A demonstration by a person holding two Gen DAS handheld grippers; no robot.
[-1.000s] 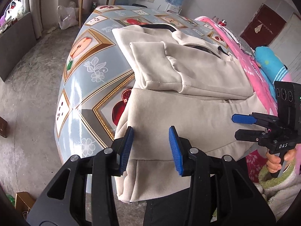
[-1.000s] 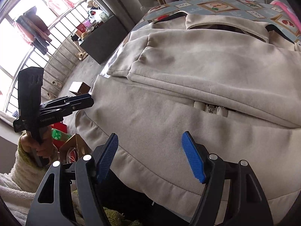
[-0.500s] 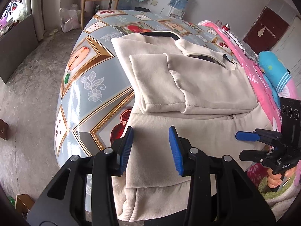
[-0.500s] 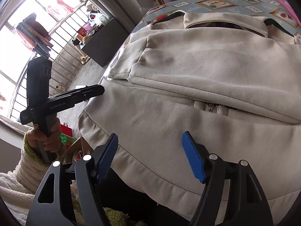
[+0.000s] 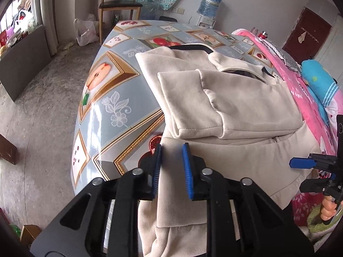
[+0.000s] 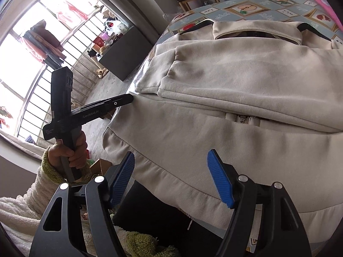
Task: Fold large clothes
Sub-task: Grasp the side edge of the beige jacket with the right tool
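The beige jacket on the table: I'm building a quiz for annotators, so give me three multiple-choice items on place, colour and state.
1. Where does the beige jacket hang off the table?
A. near edge B. far edge C. nowhere
2. What colour are the gripper pads?
A. red B. blue C. green
3. How is the right gripper?
A. shut on the hem B. open above the hem C. holding a sleeve

Answers: 1 A, the hem droops over the near edge. 2 B, the left gripper shows blue pads. 3 B, its fingers stand wide apart.

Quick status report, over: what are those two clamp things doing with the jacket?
Left gripper closing on jacket hem. Right gripper open above hem, holding nothing. Nothing in the way.
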